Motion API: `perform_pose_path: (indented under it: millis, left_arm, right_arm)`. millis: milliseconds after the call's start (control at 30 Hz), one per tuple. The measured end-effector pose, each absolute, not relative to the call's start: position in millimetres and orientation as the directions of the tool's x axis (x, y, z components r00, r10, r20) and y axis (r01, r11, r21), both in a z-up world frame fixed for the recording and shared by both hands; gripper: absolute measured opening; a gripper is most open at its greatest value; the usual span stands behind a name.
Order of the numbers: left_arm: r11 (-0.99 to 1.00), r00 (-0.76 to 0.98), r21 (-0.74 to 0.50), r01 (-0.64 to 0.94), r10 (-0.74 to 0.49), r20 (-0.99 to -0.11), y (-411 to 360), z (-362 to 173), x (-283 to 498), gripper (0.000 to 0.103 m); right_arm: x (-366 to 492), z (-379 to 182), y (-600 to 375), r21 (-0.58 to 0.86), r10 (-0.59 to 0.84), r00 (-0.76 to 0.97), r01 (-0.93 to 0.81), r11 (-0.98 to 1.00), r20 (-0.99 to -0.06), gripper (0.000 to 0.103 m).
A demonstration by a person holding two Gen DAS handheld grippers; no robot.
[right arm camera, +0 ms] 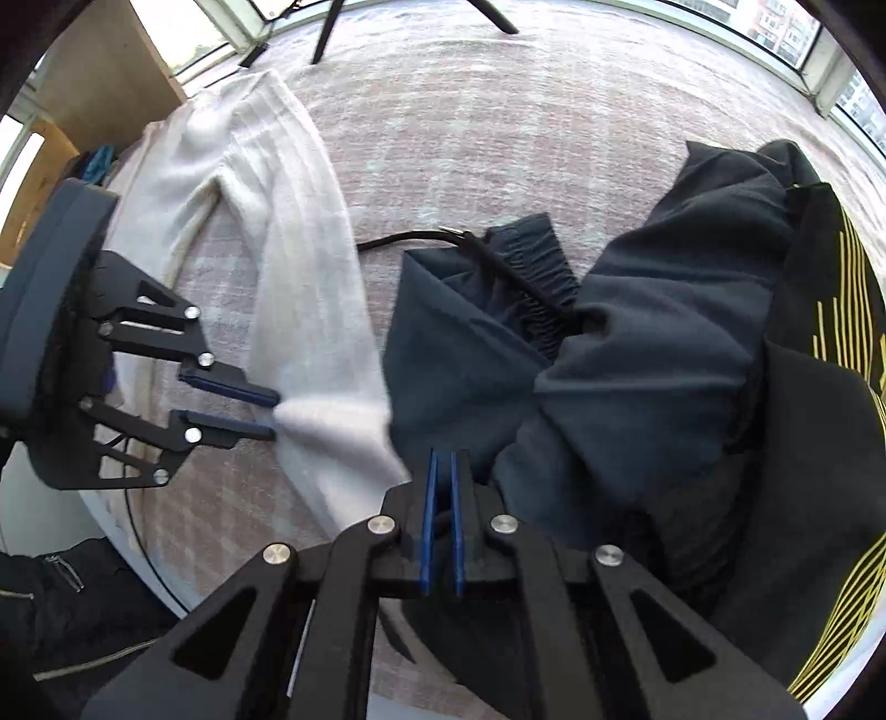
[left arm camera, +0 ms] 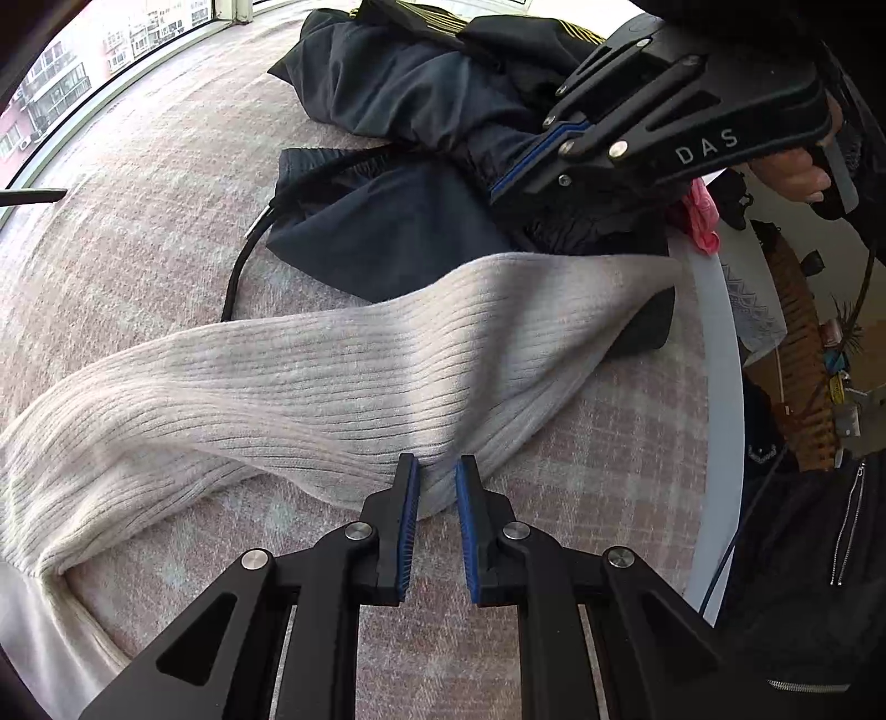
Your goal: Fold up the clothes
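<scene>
A cream ribbed knit garment (left arm camera: 332, 376) lies stretched across the pinkish checked tablecloth (left arm camera: 138, 221). My left gripper (left arm camera: 437, 471) is closed on a bunched fold of its near edge. From the right wrist view the same cream garment (right arm camera: 288, 221) tapers to a point at my left gripper (right arm camera: 274, 414). A dark navy garment (right arm camera: 459, 343) with an elastic waistband and black drawstring (right arm camera: 398, 238) lies crumpled beside it. My right gripper (right arm camera: 442, 457) is shut on the navy cloth. In the left wrist view that right gripper (left arm camera: 493, 191) sits on the navy garment (left arm camera: 387, 238).
A black garment with yellow stripes (right arm camera: 830, 310) is heaped at the table's far side. Something pink (left arm camera: 700, 219) lies by the white table rim (left arm camera: 720, 343). A person's hand (left arm camera: 792, 166) holds the right gripper's handle. Chair legs (right arm camera: 326, 27) stand beyond the table, near windows.
</scene>
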State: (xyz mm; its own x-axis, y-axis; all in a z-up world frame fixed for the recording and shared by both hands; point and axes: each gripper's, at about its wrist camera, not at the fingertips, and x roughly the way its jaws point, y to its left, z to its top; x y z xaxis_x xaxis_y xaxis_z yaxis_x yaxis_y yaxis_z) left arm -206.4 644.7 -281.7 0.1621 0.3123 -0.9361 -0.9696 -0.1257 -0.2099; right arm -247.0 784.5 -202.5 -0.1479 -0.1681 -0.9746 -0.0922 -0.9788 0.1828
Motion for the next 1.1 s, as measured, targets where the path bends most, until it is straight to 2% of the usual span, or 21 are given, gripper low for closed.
perform_pose_path:
  millis: [200, 367, 433, 500, 567, 633, 733, 800, 833, 967, 1000, 1100]
  left_arm:
    - [-0.133, 0.150, -0.199, -0.971, 0.310, -0.939, 668, -273, -179, 0.013]
    - [-0.104, 0.133, -0.174, -0.979, 0.319, -0.938, 677, -262, -169, 0.014]
    - [-0.076, 0.121, -0.155, -0.985, 0.335, -0.934, 681, -253, -164, 0.019]
    - [-0.078, 0.112, -0.146, -0.986, 0.335, -0.936, 688, -247, -167, 0.020]
    - [-0.093, 0.110, -0.148, -0.985, 0.326, -0.939, 691, -250, -171, 0.020]
    - [-0.110, 0.110, -0.151, -0.982, 0.317, -0.942, 693, -255, -174, 0.020]
    - [-0.135, 0.109, -0.156, -0.979, 0.302, -0.947, 696, -263, -178, 0.020]
    - [-0.151, 0.109, -0.159, -0.976, 0.293, -0.950, 697, -269, -181, 0.020]
    - [-0.160, 0.109, -0.160, -0.974, 0.288, -0.951, 698, -271, -182, 0.020]
    - [-0.145, 0.092, -0.138, -0.980, 0.288, -0.953, 700, -272, -173, 0.020]
    - [-0.140, 0.083, -0.126, -0.982, 0.283, -0.956, 701, -273, -170, 0.020]
    - [-0.138, 0.078, -0.123, -0.983, 0.295, -0.952, 702, -271, -163, 0.020]
  right_arm:
    - [-168, -152, 802, 0.281, -0.208, -0.340, -0.183, -0.942, -0.917, 0.014]
    - [-106, -174, 789, 0.259, -0.187, -0.334, -0.185, -0.948, -0.924, 0.015]
    - [-104, -188, 785, 0.220, -0.162, -0.333, -0.145, -0.965, -0.929, 0.017]
    - [-109, -191, 777, 0.199, -0.157, -0.345, -0.091, -0.976, -0.925, 0.021]
    - [-115, -189, 773, 0.182, -0.152, -0.370, -0.048, -0.982, -0.917, 0.032]
    - [-119, -188, 771, 0.159, -0.141, -0.381, -0.016, -0.987, -0.914, 0.037]
    - [-129, -201, 771, 0.075, -0.070, -0.337, -0.002, -0.997, -0.939, 0.037]
    - [-138, -217, 779, 0.132, -0.119, -0.238, -0.039, -0.990, -0.964, 0.012]
    - [-140, -217, 784, 0.203, -0.187, -0.211, -0.054, -0.978, -0.959, 0.007]
    - [-138, -202, 814, 0.516, -0.480, -0.219, -0.163, -0.841, -0.850, 0.007]
    - [-136, -199, 827, 0.517, -0.469, -0.238, -0.215, -0.828, -0.850, 0.007]
    - [-132, -200, 863, 0.318, -0.242, -0.232, -0.386, -0.866, -0.942, 0.013]
